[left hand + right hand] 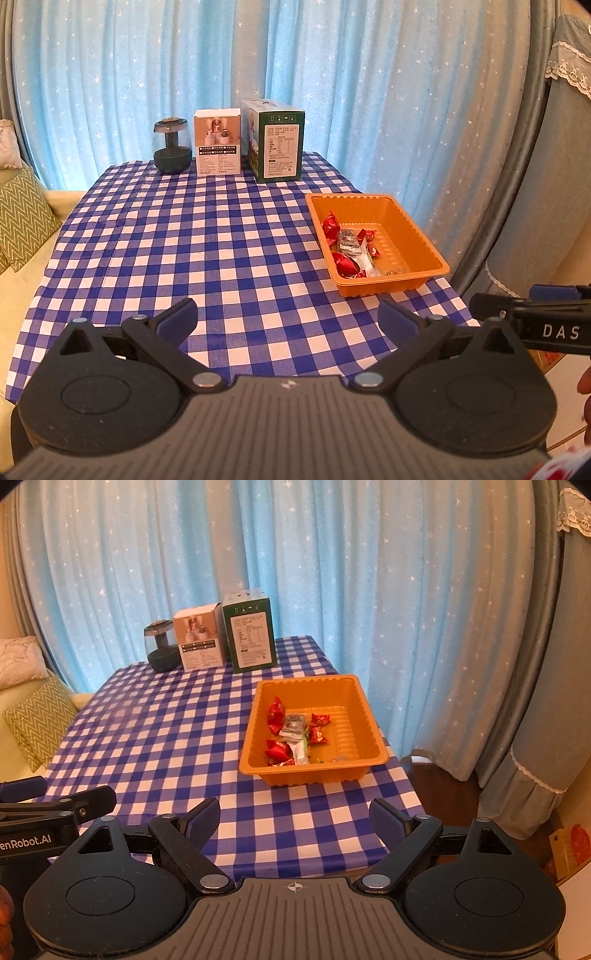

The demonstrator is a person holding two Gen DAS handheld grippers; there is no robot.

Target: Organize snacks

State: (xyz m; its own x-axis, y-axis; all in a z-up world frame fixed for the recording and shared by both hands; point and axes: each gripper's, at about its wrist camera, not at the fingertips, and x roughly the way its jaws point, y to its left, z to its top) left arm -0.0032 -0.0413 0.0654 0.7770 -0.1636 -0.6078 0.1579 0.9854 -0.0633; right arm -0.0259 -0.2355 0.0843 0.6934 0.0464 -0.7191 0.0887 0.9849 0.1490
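Observation:
An orange plastic tray sits on the right side of the blue-and-white checked table; it also shows in the right wrist view. Inside lie red-wrapped candies and silver and white snack packets. My left gripper is open and empty, above the table's near edge, left of the tray. My right gripper is open and empty, just short of the tray's near wall. The right gripper's side shows at the left wrist view's right edge.
At the table's far edge stand a dark glass jar, a white box and a green box. A blue star curtain hangs behind. A sofa with a green zigzag cushion is on the left.

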